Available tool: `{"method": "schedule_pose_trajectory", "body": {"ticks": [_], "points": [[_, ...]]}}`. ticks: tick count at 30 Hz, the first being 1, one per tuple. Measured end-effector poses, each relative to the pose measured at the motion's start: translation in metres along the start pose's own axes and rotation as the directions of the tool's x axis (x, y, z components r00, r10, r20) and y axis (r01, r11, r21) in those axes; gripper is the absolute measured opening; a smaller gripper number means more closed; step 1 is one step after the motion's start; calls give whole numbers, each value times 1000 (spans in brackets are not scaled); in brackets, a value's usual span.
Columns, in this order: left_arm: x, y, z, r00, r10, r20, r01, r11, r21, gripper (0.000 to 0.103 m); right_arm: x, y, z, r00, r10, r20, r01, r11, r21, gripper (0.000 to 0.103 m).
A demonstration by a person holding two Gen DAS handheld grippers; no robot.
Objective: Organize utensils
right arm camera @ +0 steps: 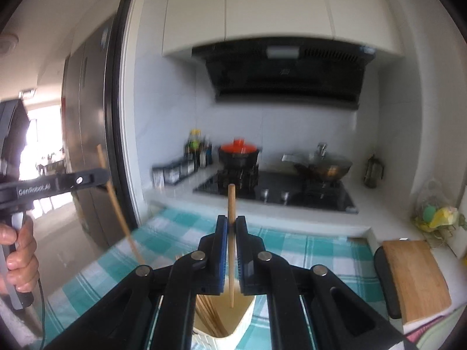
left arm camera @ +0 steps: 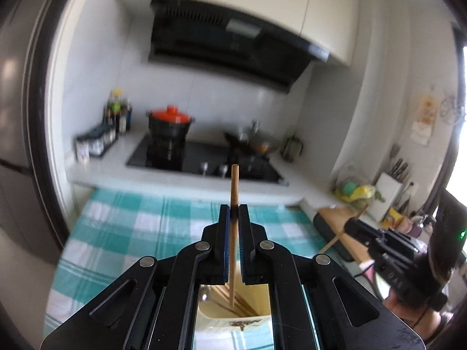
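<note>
A kitchen scene from two wrist cameras, each looking along its own gripper, described from left to right. At the far left in the right wrist view, a person's hand [right arm camera: 19, 258] grips the handle of the left gripper [right arm camera: 102, 181], whose fingers are pinched on a wooden chopstick [right arm camera: 116, 204] that slants down toward a cream utensil holder [right arm camera: 233, 325]. In the left wrist view the same left gripper [left arm camera: 233, 208] fills the lower middle, its blue-padded fingers closed to a narrow gap around the chopstick [left arm camera: 234, 183], which stands nearly upright with its lower end inside the holder [left arm camera: 233, 319], where more chopsticks and a metal spoon [left arm camera: 205, 294] already sit. The holder stands on a teal and white checked cloth [left arm camera: 122, 221]. Behind the cloth is a white counter with a black hob [left arm camera: 204, 157], carrying a black pot with a red lid [left arm camera: 170, 122] on the left and a wok [left arm camera: 254, 143] to the right. Further right in the left wrist view, the right gripper [left arm camera: 348, 229] holds a second chopstick [left arm camera: 332, 242] over a wooden cutting board [left arm camera: 340, 218]. In the right wrist view that right gripper [right arm camera: 231, 224] is closed on its chopstick [right arm camera: 231, 204], nearly upright with its tip down in the holder; the cutting board [right arm camera: 414, 277] lies at the far right.
</note>
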State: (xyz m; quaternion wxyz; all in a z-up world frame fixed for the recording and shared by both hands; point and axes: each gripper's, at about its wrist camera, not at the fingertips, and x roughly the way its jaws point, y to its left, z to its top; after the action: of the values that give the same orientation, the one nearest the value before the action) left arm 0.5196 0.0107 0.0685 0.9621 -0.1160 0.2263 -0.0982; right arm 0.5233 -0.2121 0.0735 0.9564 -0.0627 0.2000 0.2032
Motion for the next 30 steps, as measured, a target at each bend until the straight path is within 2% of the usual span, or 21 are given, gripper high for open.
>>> {"method": "schedule_pose_trajectory", "body": {"ticks": [3, 6, 10, 11, 12, 13, 14, 15, 17, 18, 19, 20, 23, 26, 30], "points": [[42, 14, -18, 993, 23, -118, -27, 999, -28, 3, 42, -1, -16, 990, 7, -142, -9, 1000, -18, 6], [71, 26, -30, 979, 46, -196, -57, 997, -51, 3, 82, -5, -32, 962, 15, -273, -17, 1000, -4, 6], [90, 28, -41, 966, 65, -249, -77, 996, -39, 4, 122, -12, -48, 933, 27, -358, -11, 999, 49, 7], [88, 27, -42, 966, 69, -249, -79, 996, -31, 8, 124, -13, -50, 936, 25, -352, -5, 998, 59, 10], [85, 26, -42, 967, 70, -246, -78, 997, -21, 12, 125, -14, -50, 940, 27, -341, -3, 997, 71, 22], [78, 26, -40, 969, 66, -239, -71, 997, -12, 25, 123, -15, -50, 945, 29, -324, -1, 996, 86, 29], [68, 25, -39, 972, 65, -225, -67, 998, -3, 41, 116, -17, -48, 956, 25, -293, 5, 995, 103, 35], [60, 24, -37, 976, 66, -206, -66, 998, 6, 48, 110, -18, -46, 964, 14, -266, 16, 994, 110, 36], [30, 17, -33, 986, 74, -148, -68, 996, 49, 74, 90, -17, -42, 975, -11, -222, 37, 993, 113, 36], [10, 9, -34, 989, 92, -112, -82, 993, 85, 81, 78, -17, -39, 979, -17, -202, 41, 993, 113, 38], [-5, 4, -35, 991, 108, -80, -99, 989, 111, 95, 64, -15, -38, 983, -26, -181, 46, 993, 107, 41], [-25, -4, -38, 991, 128, -35, -122, 982, 141, 103, 47, -11, -37, 986, -41, -162, 56, 994, 90, 48], [-75, -24, -58, 980, 185, 79, -198, 957, 211, 103, -7, 2, -38, 992, -85, -93, 90, 995, 52, 62], [-116, -43, -94, 957, 258, 135, -284, 929, 238, 103, -63, 18, -48, 991, -128, -34, 130, 991, 44, 73], [-145, -56, -134, 941, 323, 99, -338, 910, 240, 103, -126, 41, -75, 986, -164, 15, 163, 985, 61, 92]]}}
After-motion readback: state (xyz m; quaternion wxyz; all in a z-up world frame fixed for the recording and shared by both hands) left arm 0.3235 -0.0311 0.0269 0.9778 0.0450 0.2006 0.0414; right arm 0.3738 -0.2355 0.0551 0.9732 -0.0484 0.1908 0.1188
